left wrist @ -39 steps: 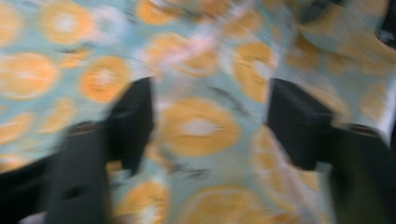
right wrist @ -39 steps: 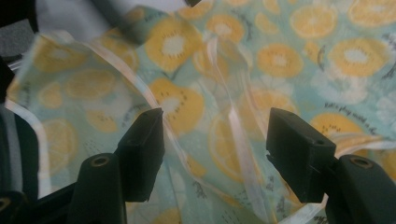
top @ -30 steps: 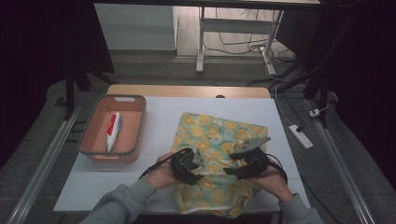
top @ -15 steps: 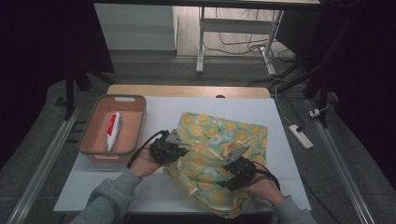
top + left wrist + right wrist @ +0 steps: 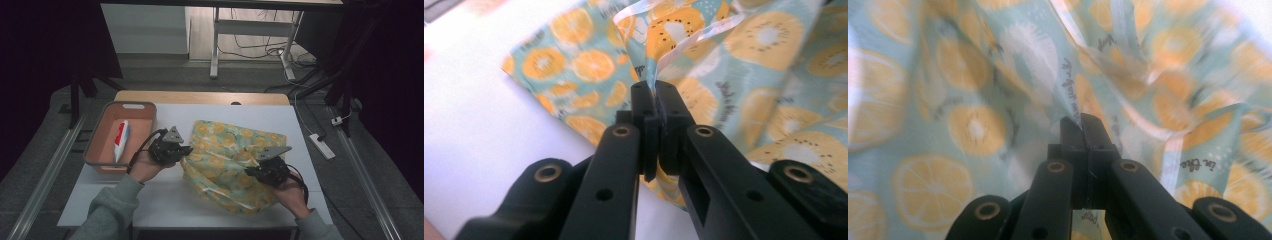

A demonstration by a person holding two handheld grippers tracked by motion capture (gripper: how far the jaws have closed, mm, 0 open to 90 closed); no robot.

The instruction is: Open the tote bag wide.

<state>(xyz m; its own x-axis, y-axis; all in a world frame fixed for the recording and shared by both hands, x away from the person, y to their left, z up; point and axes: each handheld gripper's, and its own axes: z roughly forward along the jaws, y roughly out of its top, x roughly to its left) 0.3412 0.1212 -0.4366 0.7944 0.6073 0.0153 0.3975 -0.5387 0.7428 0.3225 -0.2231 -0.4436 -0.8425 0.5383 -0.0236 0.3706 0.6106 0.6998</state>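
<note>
A white table (image 5: 200, 200) carried a citrus-printed cloth (image 5: 235, 150) rumpled across its middle and right, partly lifted off the surface, with an orange tray (image 5: 97, 150) well apart at the left edge (a white and red tube (image 5: 120, 140) lay inside it). The left gripper (image 5: 186, 150) was pinched tight on the cloth's left edge, its jaws closed over a fold with a pale hem (image 5: 689, 45), while the right gripper (image 5: 250, 171) was likewise clamped on the cloth's near right part.
</note>
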